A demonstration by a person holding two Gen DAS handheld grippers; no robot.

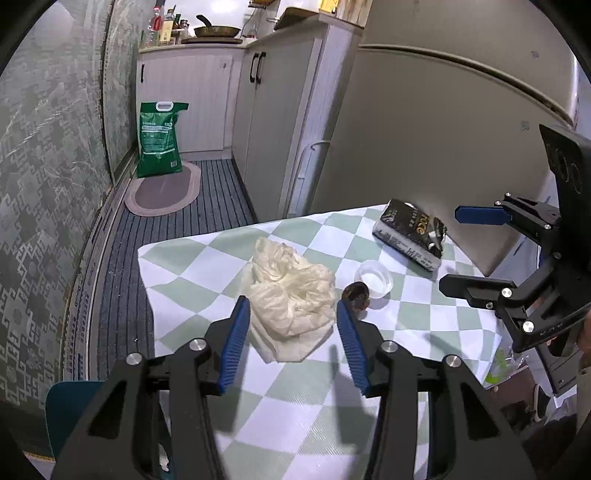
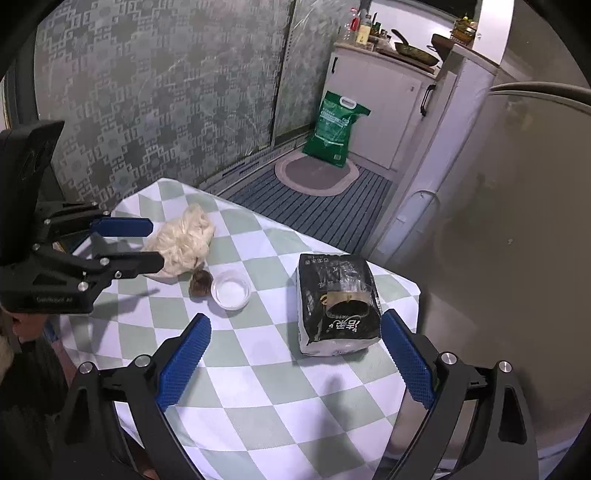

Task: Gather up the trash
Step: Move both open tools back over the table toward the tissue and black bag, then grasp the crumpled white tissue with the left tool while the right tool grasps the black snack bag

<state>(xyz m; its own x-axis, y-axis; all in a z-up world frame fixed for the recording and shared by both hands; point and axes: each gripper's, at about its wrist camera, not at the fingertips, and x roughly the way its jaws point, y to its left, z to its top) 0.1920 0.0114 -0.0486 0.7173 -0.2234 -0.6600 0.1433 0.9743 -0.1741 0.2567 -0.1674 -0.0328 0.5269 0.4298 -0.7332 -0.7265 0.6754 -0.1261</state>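
The left gripper stands half open around the crumpled tissue, seemingly not pinching it; the right gripper gapes wide, empty, near the tissue pack.

Green handled sack upright on oval mat, against white cabinets; pan and bottles on counter above.

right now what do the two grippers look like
Both match: the left gripper and right gripper have black angular frames with silver round bolts, cut-out slots, and blue ribbed pads on the fingers. A black flat block sits atop each.
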